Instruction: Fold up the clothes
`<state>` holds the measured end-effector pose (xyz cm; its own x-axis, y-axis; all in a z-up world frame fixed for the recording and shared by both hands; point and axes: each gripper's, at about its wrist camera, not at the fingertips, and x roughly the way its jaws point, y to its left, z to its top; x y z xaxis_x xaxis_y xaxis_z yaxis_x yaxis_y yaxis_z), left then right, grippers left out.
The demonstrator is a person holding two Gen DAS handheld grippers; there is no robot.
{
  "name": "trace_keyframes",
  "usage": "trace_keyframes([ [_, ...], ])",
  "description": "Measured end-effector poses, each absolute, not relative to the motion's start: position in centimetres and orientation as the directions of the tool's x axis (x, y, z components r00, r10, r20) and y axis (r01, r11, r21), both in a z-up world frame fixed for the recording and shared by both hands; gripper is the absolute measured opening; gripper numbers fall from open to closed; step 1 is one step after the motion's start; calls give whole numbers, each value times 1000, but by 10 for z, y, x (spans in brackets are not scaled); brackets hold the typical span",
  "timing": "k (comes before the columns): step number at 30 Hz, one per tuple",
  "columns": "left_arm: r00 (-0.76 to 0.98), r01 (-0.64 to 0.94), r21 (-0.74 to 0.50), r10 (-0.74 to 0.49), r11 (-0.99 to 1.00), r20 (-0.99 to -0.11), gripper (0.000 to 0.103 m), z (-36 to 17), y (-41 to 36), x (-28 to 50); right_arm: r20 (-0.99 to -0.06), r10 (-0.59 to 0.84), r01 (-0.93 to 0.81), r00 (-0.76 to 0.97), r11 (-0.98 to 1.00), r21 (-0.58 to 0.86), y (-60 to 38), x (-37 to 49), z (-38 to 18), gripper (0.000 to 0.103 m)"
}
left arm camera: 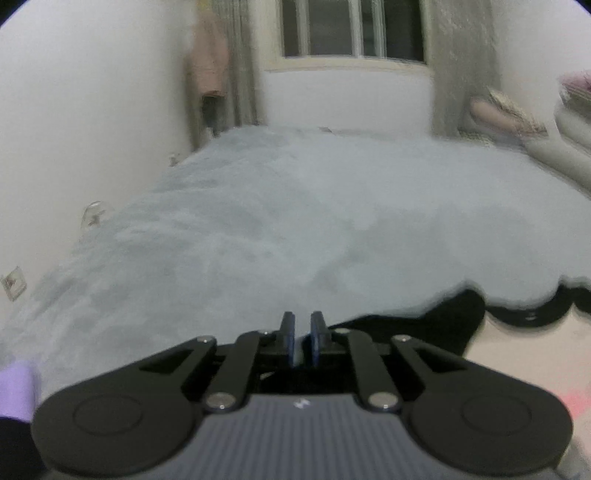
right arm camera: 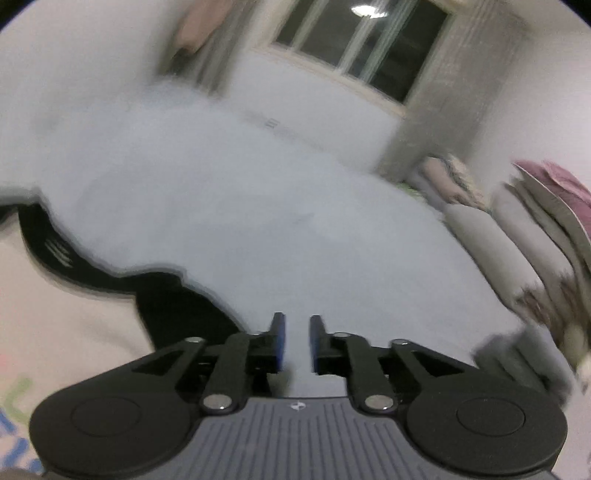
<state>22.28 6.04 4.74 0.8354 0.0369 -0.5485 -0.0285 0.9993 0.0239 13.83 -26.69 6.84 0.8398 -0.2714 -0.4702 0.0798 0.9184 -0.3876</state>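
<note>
A pale cream garment with black trim lies on the grey bed. In the left wrist view it [left arm camera: 524, 354] shows at the lower right, its black edge [left arm camera: 443, 314] just right of my left gripper [left arm camera: 303, 334]. The left jaws stand nearly together with a narrow gap; nothing shows between them. In the right wrist view the garment [right arm camera: 62, 325] lies at the lower left with its black collar part [right arm camera: 173, 299] beside my right gripper [right arm camera: 295, 339]. The right jaws stand apart and empty over the bedcover.
The grey bedcover [left arm camera: 295, 221] fills the middle. White wall at left, window [left arm camera: 351, 29] and curtains behind. Pillows and folded bedding [right arm camera: 535, 229] are stacked at the right. A purple object [left arm camera: 18, 387] is at the lower left.
</note>
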Motion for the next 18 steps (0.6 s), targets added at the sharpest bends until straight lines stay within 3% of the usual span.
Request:
trace_keyframes([
  [2,845,-33,-19,18,999,-535,21,67,72,199,-478,-231,104,848,955,-277,-285,105,93,40],
  [4,832,-24,-40,-3,999,-554,33,78,77,167,-527,-165,89,834,982,-166,-299,70,103,50],
  [10,714,36,-132,-118,991,-690,34,72,78,54,-676,20,89,736,988,126,-335,-37,96,51],
  [18,616,77,-272,-260,959,-743,34,33,81,-66,-726,146,107,672,951,291,-357,-164,72,51],
])
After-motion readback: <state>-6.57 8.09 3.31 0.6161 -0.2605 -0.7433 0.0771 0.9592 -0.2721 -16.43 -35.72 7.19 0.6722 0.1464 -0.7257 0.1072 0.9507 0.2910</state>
